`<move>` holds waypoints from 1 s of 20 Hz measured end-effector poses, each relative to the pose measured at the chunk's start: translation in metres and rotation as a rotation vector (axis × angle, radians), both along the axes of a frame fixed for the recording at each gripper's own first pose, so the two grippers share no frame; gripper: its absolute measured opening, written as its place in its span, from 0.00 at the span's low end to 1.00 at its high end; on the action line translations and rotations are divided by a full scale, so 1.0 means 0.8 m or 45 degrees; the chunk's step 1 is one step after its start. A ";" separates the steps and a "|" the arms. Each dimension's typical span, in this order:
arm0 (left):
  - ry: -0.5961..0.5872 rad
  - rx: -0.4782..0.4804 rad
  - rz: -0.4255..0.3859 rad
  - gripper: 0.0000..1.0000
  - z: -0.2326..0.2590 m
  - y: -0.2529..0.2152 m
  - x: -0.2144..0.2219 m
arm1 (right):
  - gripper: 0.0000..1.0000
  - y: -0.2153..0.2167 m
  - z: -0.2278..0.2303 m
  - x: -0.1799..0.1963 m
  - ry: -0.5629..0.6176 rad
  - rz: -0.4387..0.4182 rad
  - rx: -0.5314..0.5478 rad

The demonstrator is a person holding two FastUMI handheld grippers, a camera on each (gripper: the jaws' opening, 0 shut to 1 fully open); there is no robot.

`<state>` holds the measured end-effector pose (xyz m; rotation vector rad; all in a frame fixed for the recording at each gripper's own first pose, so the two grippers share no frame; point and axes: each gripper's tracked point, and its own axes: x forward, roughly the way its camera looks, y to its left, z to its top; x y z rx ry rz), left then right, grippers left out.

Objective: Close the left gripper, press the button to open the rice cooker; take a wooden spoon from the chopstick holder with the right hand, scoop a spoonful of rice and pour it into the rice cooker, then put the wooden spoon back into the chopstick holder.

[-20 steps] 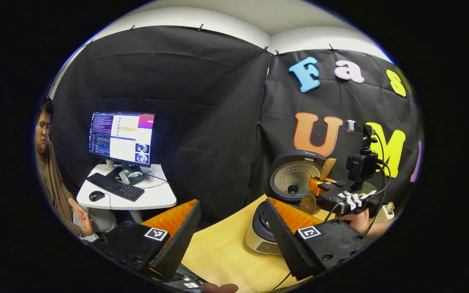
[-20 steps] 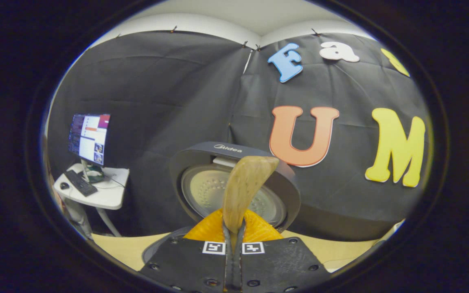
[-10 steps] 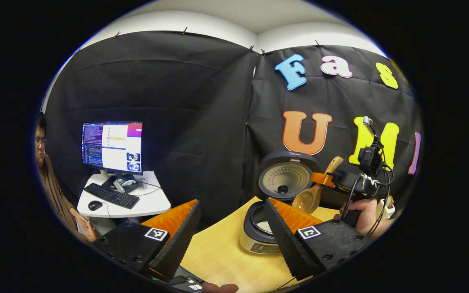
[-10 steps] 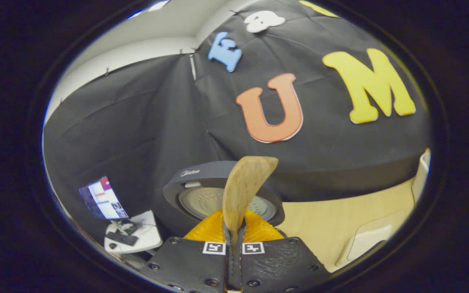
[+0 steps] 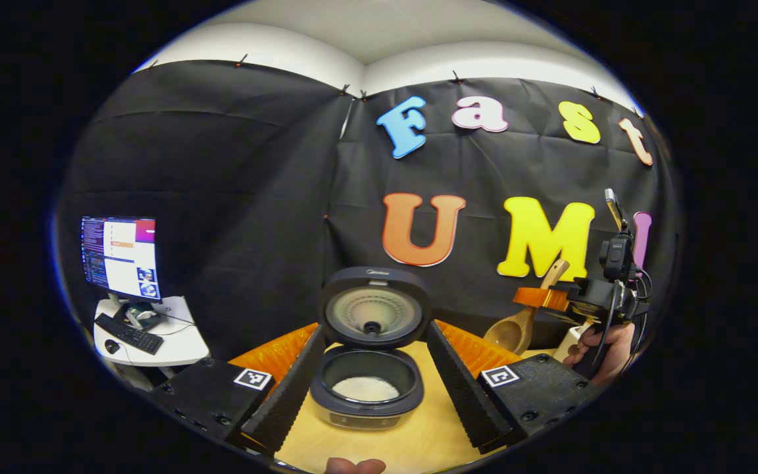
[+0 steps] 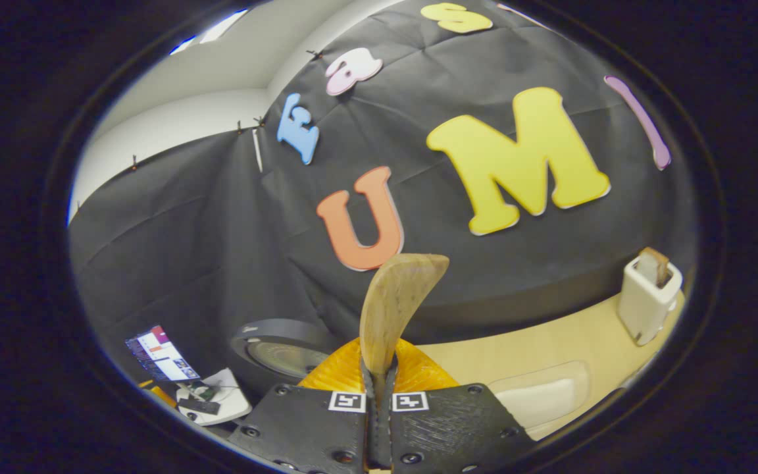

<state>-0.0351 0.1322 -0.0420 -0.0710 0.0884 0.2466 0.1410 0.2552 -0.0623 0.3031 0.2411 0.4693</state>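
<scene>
The rice cooker (image 5: 367,365) is sitting on the desk (image 5: 418,444) with its lid (image 5: 374,308) standing open and white rice lying in its pot. The left gripper (image 5: 367,385) is hanging spread apart on either side of it, holding nothing. The right gripper (image 6: 379,388) is clamping the wooden spoon (image 6: 392,306) by its handle, probably for returning it to the chopstick holder (image 6: 645,296) near the desk's back edge. The lid's brand mark is too small to read.

Black cloth walls (image 5: 241,197) — white side desk (image 5: 175,342), lit monitor (image 5: 120,257).
</scene>
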 end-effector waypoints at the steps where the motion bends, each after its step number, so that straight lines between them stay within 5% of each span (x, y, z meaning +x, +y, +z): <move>1: -0.007 0.008 -0.030 0.99 0.004 -0.016 0.011 | 0.00 -0.043 0.001 0.005 -0.010 -0.062 -0.023; 7: -0.026 -0.010 -0.233 0.99 0.014 -0.139 0.073 | 0.00 -0.299 0.005 -0.001 0.022 -0.394 -0.093; 11: -0.019 -0.005 -0.294 0.99 0.016 -0.200 0.095 | 0.00 -0.411 -0.042 -0.004 0.088 -0.506 -0.150; 20: 0.086 -0.002 -0.271 1.00 0.009 -0.234 0.099 | 0.00 -0.452 -0.184 0.025 0.263 -0.511 -0.184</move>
